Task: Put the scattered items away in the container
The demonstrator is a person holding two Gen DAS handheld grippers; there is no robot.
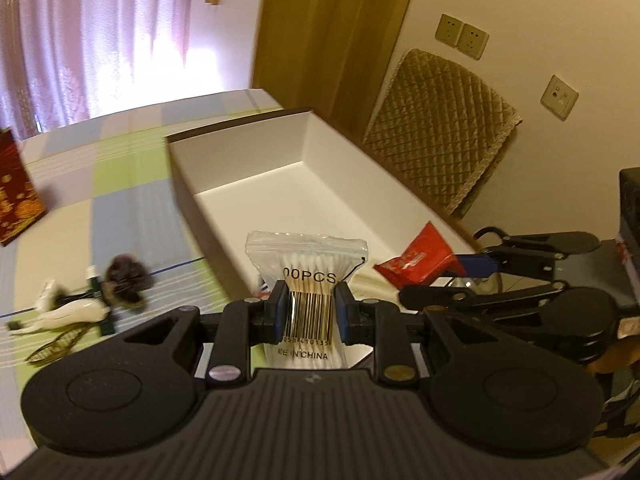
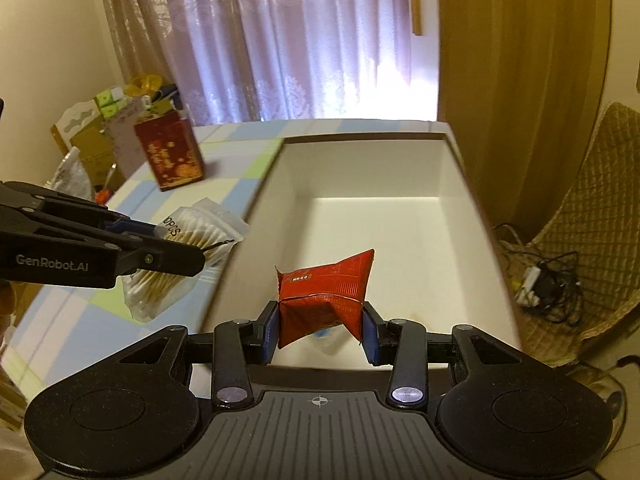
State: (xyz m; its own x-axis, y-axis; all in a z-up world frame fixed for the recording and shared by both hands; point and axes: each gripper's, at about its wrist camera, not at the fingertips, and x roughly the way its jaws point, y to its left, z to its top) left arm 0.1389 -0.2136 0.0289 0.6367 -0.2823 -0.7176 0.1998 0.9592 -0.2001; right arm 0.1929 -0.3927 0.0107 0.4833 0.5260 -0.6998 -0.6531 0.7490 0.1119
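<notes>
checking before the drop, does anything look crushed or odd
The red packet is crumpled and pinched in the right tongs; the swab bag is squeezed at its waist by the left tongs. Nothing looks spilled.

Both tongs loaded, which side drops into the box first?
Right. The right tongs hold the red packet over the white box interior already. The left tongs grip the cotton swab bag at the box's near-left edge.

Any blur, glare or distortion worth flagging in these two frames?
Left wrist view: the curtain blows out white; the items on the tablecloth are motion-blurred; the swab bag stays sharp. Right wrist view: the box rim is smeared, fisheye bends the edges, and the red packet is crisp.
</notes>
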